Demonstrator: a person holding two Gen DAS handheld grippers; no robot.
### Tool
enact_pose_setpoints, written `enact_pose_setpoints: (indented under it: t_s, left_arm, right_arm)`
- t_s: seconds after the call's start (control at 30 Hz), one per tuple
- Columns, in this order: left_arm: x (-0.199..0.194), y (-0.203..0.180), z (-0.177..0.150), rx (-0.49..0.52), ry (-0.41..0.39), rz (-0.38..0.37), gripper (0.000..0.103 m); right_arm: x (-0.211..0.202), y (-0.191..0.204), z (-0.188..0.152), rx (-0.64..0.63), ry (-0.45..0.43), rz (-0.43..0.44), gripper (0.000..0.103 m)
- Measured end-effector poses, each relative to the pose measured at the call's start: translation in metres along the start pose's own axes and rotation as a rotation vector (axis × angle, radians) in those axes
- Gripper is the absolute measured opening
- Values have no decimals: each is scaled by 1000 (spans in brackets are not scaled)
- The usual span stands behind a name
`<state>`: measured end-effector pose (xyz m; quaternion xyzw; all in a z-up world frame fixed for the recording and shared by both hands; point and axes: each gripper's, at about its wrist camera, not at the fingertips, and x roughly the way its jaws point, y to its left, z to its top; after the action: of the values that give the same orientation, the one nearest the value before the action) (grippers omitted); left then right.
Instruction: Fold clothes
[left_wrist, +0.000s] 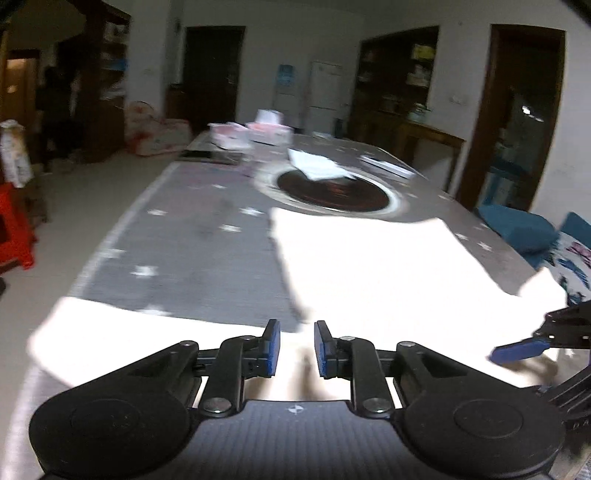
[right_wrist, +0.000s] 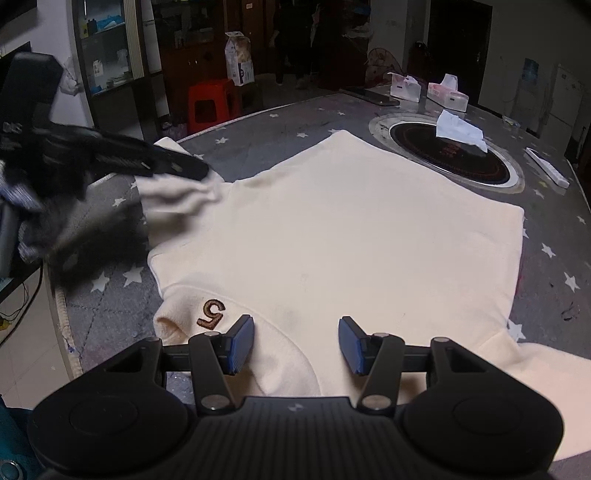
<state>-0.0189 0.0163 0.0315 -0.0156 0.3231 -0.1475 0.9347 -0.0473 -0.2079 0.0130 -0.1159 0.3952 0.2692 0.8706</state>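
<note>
A cream sweatshirt (right_wrist: 332, 236) with a brown "5" mark (right_wrist: 211, 313) lies spread on the grey star-patterned table (right_wrist: 280, 129). It shows overexposed white in the left wrist view (left_wrist: 369, 266). My right gripper (right_wrist: 296, 343) is open, low over the near part of the garment by the "5". My left gripper (left_wrist: 297, 349) is open with a narrow gap, over the garment's edge. In the right wrist view the left gripper (right_wrist: 184, 166) is blurred over a bunched sleeve (right_wrist: 177, 195) at the left. The right gripper's blue finger (left_wrist: 517, 349) shows at the right edge of the left wrist view.
A round black hotplate (right_wrist: 450, 153) is set in the table beyond the garment, with a crumpled white tissue (right_wrist: 460, 129) on it. Tissue boxes (right_wrist: 424, 90) stand at the far end. A red stool (right_wrist: 212, 99) stands beside the table. Blue cushions (left_wrist: 517, 229) lie at the right.
</note>
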Motion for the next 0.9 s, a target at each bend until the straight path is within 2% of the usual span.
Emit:
enact_pose_setpoints:
  t_s: [0.07, 0.2, 0.57, 0.7, 0.9]
  left_arm:
    - [12, -8, -1, -2, 18, -14, 20]
    - [25, -6, -6, -21, 38, 15, 19]
    - [9, 7, -11, 14, 28, 96, 21]
    - [5, -4, -1, 11, 20, 68, 21]
    - [2, -38, 13, 38, 10, -42, 21]
  right_arm:
    - [-1, 0, -1, 3, -2, 0, 52]
    - [-4, -1, -6, 22, -13, 4, 51]
    - [-25, 1, -21, 25, -41, 6, 50]
    - [-22, 2, -31, 35, -15, 17, 49]
    - [-57, -21, -43, 140, -94, 11, 48]
